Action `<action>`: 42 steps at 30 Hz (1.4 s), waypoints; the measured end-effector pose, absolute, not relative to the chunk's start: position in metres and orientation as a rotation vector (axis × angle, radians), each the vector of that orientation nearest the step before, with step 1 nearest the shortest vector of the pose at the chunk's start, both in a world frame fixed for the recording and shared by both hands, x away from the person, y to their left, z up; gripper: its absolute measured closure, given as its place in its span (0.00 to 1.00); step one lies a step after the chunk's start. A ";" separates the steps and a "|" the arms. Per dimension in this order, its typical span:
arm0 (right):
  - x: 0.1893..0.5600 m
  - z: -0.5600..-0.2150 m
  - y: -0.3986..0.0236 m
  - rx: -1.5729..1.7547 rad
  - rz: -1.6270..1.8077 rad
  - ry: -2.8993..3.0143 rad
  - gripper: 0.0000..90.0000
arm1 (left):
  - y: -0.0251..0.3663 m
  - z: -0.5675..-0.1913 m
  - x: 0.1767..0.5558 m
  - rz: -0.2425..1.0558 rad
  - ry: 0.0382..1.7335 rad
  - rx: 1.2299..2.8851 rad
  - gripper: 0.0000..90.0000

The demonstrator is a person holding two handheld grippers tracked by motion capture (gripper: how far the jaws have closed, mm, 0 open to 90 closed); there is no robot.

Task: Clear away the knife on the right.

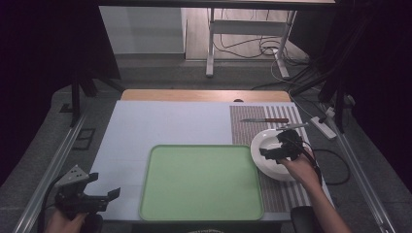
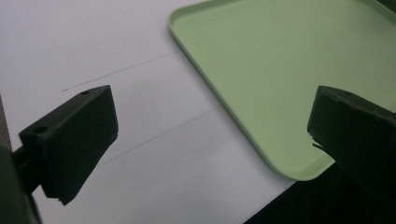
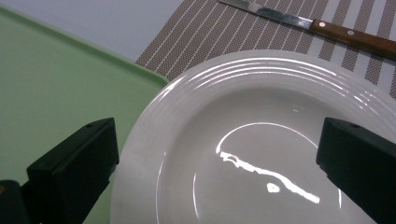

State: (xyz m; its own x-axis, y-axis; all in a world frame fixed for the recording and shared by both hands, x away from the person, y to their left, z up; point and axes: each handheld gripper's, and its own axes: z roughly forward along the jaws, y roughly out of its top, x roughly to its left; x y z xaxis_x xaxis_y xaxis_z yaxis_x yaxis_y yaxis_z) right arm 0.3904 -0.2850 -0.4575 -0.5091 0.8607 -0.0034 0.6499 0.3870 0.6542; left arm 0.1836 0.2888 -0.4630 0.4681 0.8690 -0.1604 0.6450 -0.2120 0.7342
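Right tongs [image 1: 278, 145] hover open over the round white ceramic plate [image 3: 261, 140], left tongs [image 1: 99, 189] idle open at seven o'clock; next, I judge, clamp its nine o'clock rim

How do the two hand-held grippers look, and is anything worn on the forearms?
Both are black. The left gripper has two blocky jaws and a grey three-cornered plate on top. A black cable trails from the right gripper. No sleeve shows on the right forearm.
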 end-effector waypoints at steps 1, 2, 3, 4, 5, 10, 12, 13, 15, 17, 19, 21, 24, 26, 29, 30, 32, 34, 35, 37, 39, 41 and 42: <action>0.390 -0.458 -0.285 1.315 0.857 2.308 0.00 | 0.289 -0.463 0.184 0.369 1.260 1.948 0.02; 0.395 -0.458 -0.284 1.317 0.849 2.310 0.00 | 0.289 -0.463 0.184 0.369 1.260 1.949 0.02; 0.397 -0.458 -0.284 1.324 0.849 2.311 0.00 | 0.289 -0.463 0.184 0.370 1.260 1.949 0.02; 0.399 -0.458 -0.283 1.323 0.838 2.306 0.00 | 0.289 -0.463 0.184 0.369 1.260 1.950 0.02; 0.401 -0.458 -0.283 1.325 0.837 2.308 0.00 | 0.289 -0.463 0.184 0.369 1.260 1.949 0.02; 0.413 -0.458 -0.280 1.325 0.813 2.305 0.00 | 0.289 -0.463 0.184 0.366 1.260 1.949 0.02; 0.417 -0.459 -0.279 1.327 0.807 2.300 0.00 | 0.289 -0.463 0.184 0.365 1.261 1.950 0.02; 0.421 -0.459 -0.278 1.326 0.805 2.299 0.00 | 0.289 -0.463 0.184 0.365 1.261 1.950 0.02; 0.427 -0.460 -0.277 1.327 0.788 2.293 0.00 | 0.289 -0.463 0.184 0.365 1.260 1.950 0.02; 0.432 -0.461 -0.276 1.334 0.782 2.290 0.00 | 0.289 -0.463 0.184 0.365 1.260 1.951 0.02; 0.438 -0.462 -0.275 1.338 0.777 2.288 0.00 | 0.289 -0.463 0.184 0.365 1.260 1.950 0.02; 0.443 -0.462 -0.274 1.334 0.771 2.286 0.00 | 0.289 -0.463 0.184 0.365 1.260 1.951 0.02; 0.451 -0.461 -0.273 1.344 0.761 2.279 0.00 | 0.288 -0.463 0.184 0.365 1.260 1.952 0.02; 0.456 -0.461 -0.273 1.353 0.753 2.275 0.00 | 0.288 -0.463 0.184 0.365 1.259 1.953 0.02; 0.465 -0.461 -0.274 1.367 0.747 2.275 0.00 | 0.288 -0.463 0.184 0.365 1.260 1.953 0.02; 0.468 -0.461 -0.275 1.378 0.749 2.279 0.00 | 0.288 -0.463 0.184 0.365 1.260 1.953 0.02; 0.474 -0.461 -0.275 1.394 0.762 2.295 0.00 | 0.288 -0.463 0.184 0.365 1.259 1.955 0.02; 0.480 -0.461 -0.276 1.403 0.759 2.294 0.00 | 0.288 -0.463 0.184 0.366 1.258 1.956 0.02; 0.482 -0.462 -0.276 1.401 0.745 2.292 0.00 | 0.288 -0.463 0.184 0.366 1.258 1.957 0.02; 0.487 -0.463 -0.277 1.405 0.731 2.289 0.00 | 0.288 -0.463 0.184 0.366 1.258 1.958 0.02; 0.492 -0.464 -0.278 1.412 0.729 2.283 0.00 | 0.288 -0.463 0.184 0.367 1.257 1.959 0.02; 0.497 -0.466 -0.278 1.419 0.709 2.277 0.00 | 0.288 -0.463 0.184 0.368 1.257 1.959 0.02; 0.499 -0.467 -0.278 1.419 0.697 2.275 0.00 | 0.288 -0.463 0.184 0.368 1.257 1.960 0.02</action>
